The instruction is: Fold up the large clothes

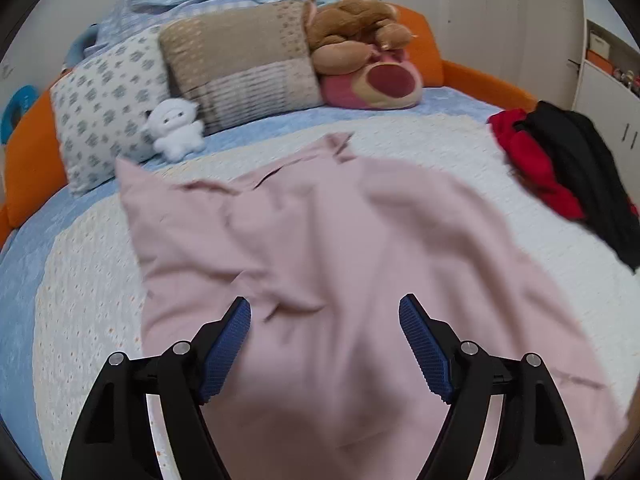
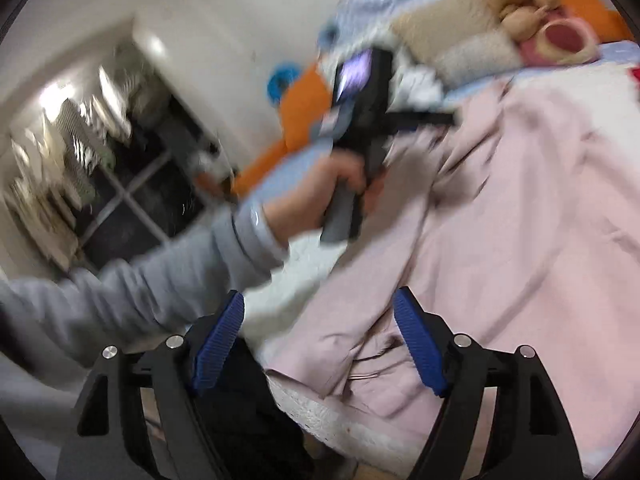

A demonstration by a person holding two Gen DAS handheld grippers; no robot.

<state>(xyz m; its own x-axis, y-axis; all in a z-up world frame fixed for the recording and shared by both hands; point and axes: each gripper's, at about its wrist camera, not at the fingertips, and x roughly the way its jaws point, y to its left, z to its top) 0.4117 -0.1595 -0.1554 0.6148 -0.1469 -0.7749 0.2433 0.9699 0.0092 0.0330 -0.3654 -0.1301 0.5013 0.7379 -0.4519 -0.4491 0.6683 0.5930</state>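
Left wrist view: the left tongs (image 1: 325, 312) stand wide, their blue ribbed pads (image 1: 226, 354) apart with nothing pressed between them; the pink garment (image 1: 340, 240) lies below and beyond the gap. The garment is spread, rumpled, over the white quilt (image 1: 460, 148) of the bed, filling the centre of the view and running to the 6 o'clock edge, with its collar end toward 12 o'clock. A heap of red and black clothes (image 1: 560, 168) lies on the quilt at 3 o'clock, apart from the pink garment. At 10 o'clock a white plush toy (image 1: 176, 128) sits against a patterned pillow (image 1: 108, 100); a beige cushion (image 1: 240, 60) stands at 11 o'clock, and brown and pink plush toys (image 1: 360, 52) are piled at 12 to 1 o'clock before the orange bed frame (image 1: 480, 76).

Right wrist view (motion-blurred): the right tongs (image 2: 320, 312) are likewise wide and grip nothing; the pink garment fills the area from 1 to 5 o'clock, a folded edge lying just beyond the right pad (image 2: 418, 354). Near the centre, a hand (image 2: 320, 196) in a grey sleeve (image 2: 160, 280) grips the handle of the other device, above the garment's left edge. A dark window (image 2: 132, 196) shows at 9 o'clock.
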